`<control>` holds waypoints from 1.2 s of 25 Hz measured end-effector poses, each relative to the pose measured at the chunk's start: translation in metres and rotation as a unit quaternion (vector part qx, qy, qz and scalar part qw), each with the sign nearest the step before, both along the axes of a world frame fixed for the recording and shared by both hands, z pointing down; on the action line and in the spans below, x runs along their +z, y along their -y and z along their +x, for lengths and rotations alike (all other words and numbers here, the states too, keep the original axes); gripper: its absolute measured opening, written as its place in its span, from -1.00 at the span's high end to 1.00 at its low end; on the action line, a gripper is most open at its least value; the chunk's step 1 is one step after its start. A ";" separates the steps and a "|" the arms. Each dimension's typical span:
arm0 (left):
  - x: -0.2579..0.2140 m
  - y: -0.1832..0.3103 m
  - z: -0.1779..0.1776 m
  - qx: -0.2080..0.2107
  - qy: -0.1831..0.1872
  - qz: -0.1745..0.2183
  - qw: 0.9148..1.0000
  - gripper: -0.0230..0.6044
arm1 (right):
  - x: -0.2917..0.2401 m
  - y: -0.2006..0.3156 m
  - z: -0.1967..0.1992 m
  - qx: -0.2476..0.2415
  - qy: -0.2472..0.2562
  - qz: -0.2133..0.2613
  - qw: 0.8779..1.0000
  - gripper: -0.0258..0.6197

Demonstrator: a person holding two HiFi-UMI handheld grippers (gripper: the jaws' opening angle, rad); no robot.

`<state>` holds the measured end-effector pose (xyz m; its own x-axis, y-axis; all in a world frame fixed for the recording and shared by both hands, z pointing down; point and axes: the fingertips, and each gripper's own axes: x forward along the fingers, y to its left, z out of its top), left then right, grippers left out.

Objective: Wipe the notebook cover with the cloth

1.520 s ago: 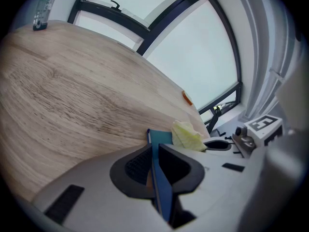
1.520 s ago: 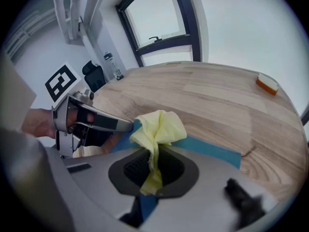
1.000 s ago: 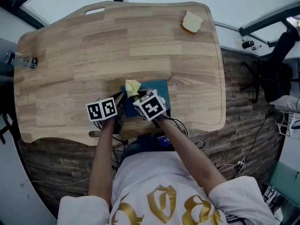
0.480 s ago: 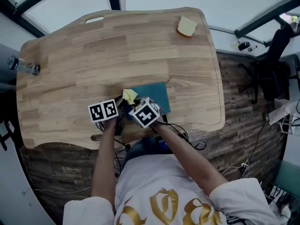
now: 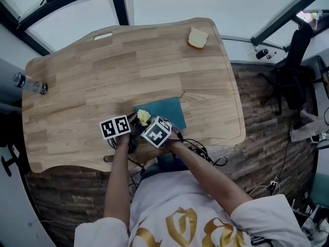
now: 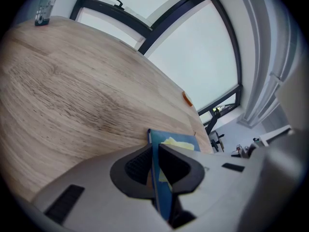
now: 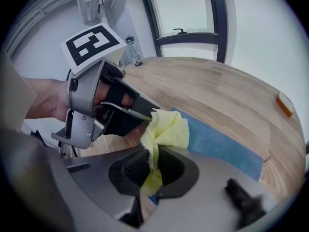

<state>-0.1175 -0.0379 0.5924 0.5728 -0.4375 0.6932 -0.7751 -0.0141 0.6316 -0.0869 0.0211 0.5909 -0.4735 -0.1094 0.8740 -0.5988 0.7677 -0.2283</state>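
Observation:
A blue notebook (image 5: 165,110) lies on the wooden table (image 5: 128,60) near its front edge. My left gripper (image 6: 155,166) is shut on the notebook's (image 6: 166,187) near left edge, the cover pinched between the pads. My right gripper (image 7: 151,164) is shut on a crumpled yellow cloth (image 7: 166,132), which rests on the notebook's (image 7: 217,146) cover just right of the left gripper (image 7: 104,105). In the head view the cloth (image 5: 143,117) shows between the two marker cubes, with the left gripper (image 5: 131,130) and the right gripper (image 5: 149,125) close together.
A piece of bread (image 5: 197,37) lies at the table's far right corner. A bottle (image 5: 30,83) lies at the far left edge. Cables (image 5: 200,151) hang off the front edge. An office chair (image 5: 290,78) stands on the right.
The right gripper has dragged the yellow cloth back toward me and leftward over the notebook cover. The left gripper has kept its hold on the notebook's edge.

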 end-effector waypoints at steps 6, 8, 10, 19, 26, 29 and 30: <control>0.000 0.001 0.000 0.000 -0.008 -0.004 1.000 0.77 | -0.001 -0.018 -0.004 -0.009 0.004 -0.024 1.000 0.80; 0.000 0.002 0.000 0.000 -0.012 -0.004 1.000 0.77 | -0.001 -0.023 -0.004 -0.014 0.003 -0.025 1.000 0.80; -0.001 0.004 -0.001 0.001 -0.010 -0.002 1.000 0.77 | 0.000 -0.026 -0.005 -0.020 0.002 -0.027 0.999 0.80; -0.001 0.001 -0.001 -0.003 0.004 0.004 1.000 0.77 | -0.001 -0.028 0.003 -0.022 0.006 -0.015 1.000 0.80; 0.000 0.001 0.000 -0.006 0.007 0.007 1.000 0.77 | 0.000 -0.028 0.013 -0.006 0.017 -0.023 1.000 0.80; -0.001 0.001 0.000 -0.008 0.008 0.007 1.000 0.77 | -0.001 -0.026 0.020 0.007 0.023 -0.025 0.999 0.80; -0.001 0.001 -0.001 -0.008 0.010 0.008 1.000 0.77 | -0.001 -0.025 0.022 0.010 0.024 -0.023 0.999 0.80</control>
<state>-0.1181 -0.0391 0.5913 0.5513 -0.4579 0.6974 -0.7882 -0.0119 0.6153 -0.0647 0.0459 0.5898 -0.5138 -0.0790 0.8542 -0.6011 0.7436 -0.2928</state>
